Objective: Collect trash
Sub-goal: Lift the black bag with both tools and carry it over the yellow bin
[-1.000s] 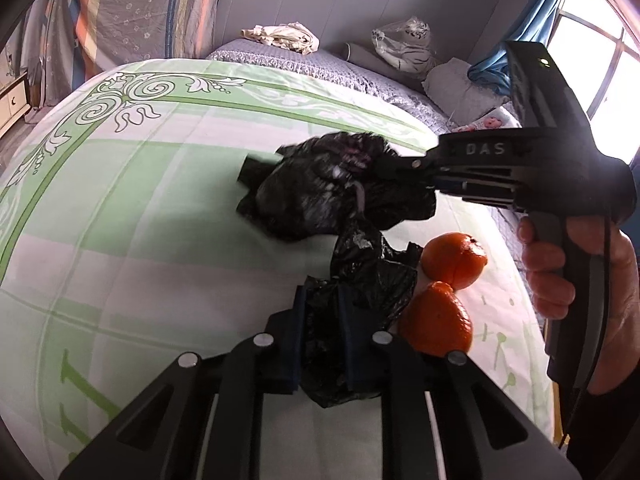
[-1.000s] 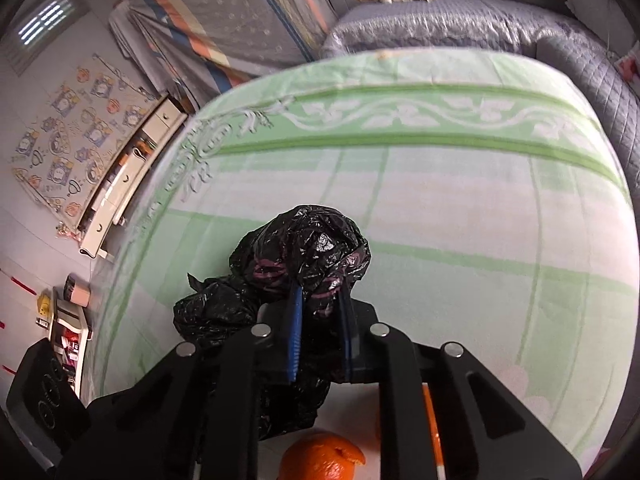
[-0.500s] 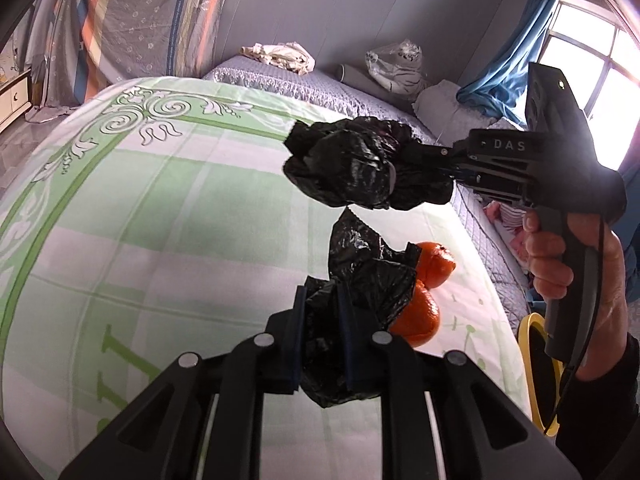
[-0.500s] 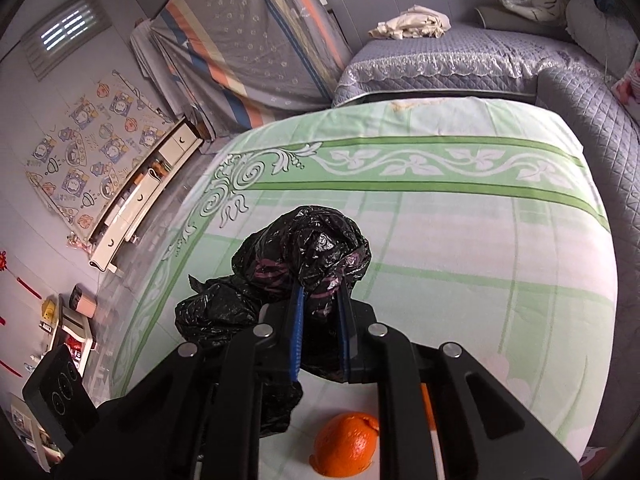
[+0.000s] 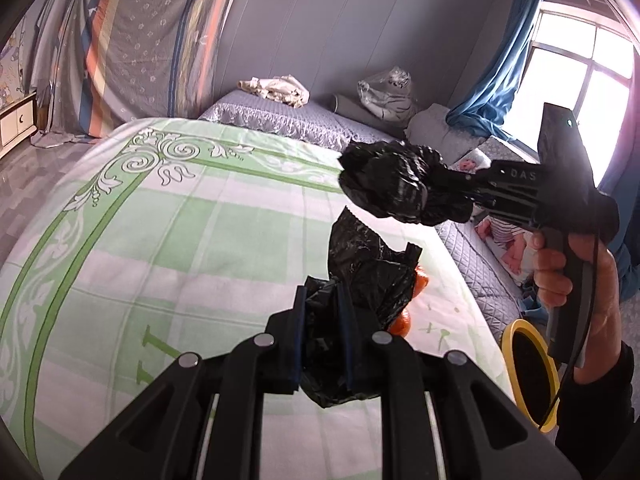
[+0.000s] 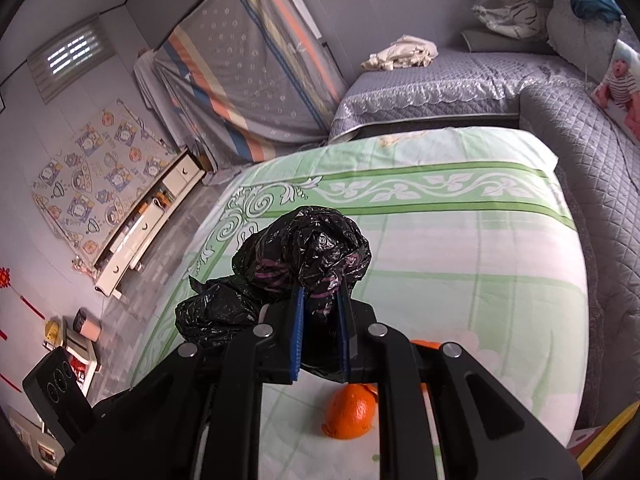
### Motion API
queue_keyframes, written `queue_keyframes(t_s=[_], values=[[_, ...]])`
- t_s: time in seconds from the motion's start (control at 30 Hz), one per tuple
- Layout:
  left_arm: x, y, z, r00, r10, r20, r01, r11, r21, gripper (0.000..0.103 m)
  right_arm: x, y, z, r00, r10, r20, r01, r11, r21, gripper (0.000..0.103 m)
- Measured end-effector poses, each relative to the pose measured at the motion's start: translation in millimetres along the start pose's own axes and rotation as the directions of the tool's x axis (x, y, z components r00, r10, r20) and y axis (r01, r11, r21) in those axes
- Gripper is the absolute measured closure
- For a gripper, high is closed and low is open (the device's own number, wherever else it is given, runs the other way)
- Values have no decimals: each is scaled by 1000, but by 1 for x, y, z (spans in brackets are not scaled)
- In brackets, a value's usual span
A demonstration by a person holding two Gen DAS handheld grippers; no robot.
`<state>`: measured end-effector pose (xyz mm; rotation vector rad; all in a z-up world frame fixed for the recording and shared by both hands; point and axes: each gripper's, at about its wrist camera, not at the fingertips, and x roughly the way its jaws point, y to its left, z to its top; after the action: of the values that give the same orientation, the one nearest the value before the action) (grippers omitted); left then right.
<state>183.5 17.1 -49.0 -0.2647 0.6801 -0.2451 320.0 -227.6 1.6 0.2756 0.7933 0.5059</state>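
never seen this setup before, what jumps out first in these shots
Two sets of tongs each clamp crumpled black plastic bag: the left tongs hold one end low over the green patterned bedspread, the right tongs hold a bigger wad raised in the air. Below them, bright orange peels lie on the bedspread, and a yellow-rimmed bin stands beside the bed.

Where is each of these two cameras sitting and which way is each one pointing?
Left wrist: sits on the left gripper, facing along its fingers across the green bedspread toward the window; shows the person's right hand and right gripper carrying a black bag.
Right wrist: sits on the right gripper, looking down over the bed toward the dresser; only its own fingers show.
Shared: bedspread, black bags, orange peels, grey sofa.
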Motion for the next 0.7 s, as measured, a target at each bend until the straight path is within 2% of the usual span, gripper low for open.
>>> queue_keyframes(t_s=[0.37,0.7], values=[[-45,-43,3,996,-33,88,26,996,82,89,-71,-19,-11,994,-24,103,20,999,35,90],[-64,-88,5,987,-112,112,92,982,165,89,-139,-42,-27,979,-70,193,57,996,71,90]])
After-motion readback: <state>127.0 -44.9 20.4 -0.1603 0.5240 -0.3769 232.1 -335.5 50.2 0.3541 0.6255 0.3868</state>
